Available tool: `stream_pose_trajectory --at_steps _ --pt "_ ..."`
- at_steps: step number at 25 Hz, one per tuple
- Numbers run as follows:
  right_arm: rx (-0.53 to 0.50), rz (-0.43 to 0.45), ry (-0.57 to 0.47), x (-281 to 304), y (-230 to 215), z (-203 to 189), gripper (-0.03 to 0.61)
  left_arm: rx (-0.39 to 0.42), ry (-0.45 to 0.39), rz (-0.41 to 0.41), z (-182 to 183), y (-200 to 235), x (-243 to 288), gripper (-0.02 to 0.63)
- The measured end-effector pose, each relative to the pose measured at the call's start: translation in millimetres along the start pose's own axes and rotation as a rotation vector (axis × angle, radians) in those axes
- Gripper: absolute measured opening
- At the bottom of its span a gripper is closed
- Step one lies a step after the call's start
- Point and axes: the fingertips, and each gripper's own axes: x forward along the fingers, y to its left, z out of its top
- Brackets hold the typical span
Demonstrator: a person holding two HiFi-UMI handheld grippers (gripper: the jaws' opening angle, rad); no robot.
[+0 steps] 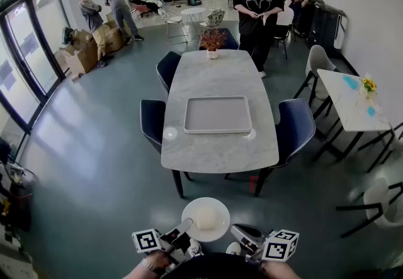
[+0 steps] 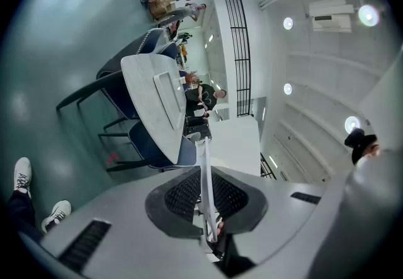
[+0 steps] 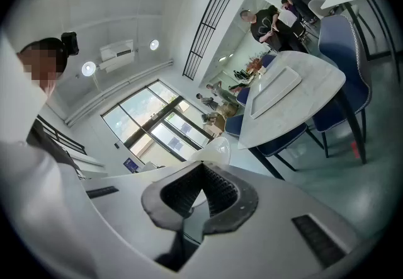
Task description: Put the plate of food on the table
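A white plate [image 1: 206, 219] with a pale block of food hangs in the air at the bottom of the head view, short of the near end of the marble table [image 1: 220, 145]. My left gripper [image 1: 186, 226] is shut on its left rim; in the left gripper view the plate [image 2: 204, 170] runs edge-on between the pads [image 2: 182, 196]. My right gripper [image 1: 236, 230] sits at the plate's right rim. In the right gripper view the plate [image 3: 217, 152] reaches down into the narrow gap of the jaws. A grey tray [image 1: 218, 114] lies on the table.
Dark blue chairs [image 1: 295, 126] stand on both sides of the table, and a flower pot [image 1: 213, 41] at its far end. A person [image 1: 257, 7] stands beyond it. A second table [image 1: 349, 98] is at the right. Two people [image 1: 104, 10] stand by boxes, far left.
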Motion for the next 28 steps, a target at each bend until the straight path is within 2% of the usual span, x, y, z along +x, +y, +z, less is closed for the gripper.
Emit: stream_pose_trajectory --at_steps 5,17,21,28 --pt "-0.007 -0.016 0.009 0 -2 0 0.011 0.002 0.001 0.002 0 1 1 0.032" --pt "0.003 0.027 -0.002 1 5 1 0.011 -0.008 -0.014 0.004 -1 1 -4 0.032" --pt "-0.016 0.018 0.003 -1 5 2 0.011 -0.01 -0.019 0.001 -3 0 -4 0.032" --pt "0.022 0.037 -0.002 -9 1 1 0.011 0.0 -0.024 0.007 -9 -2 1 0.032"
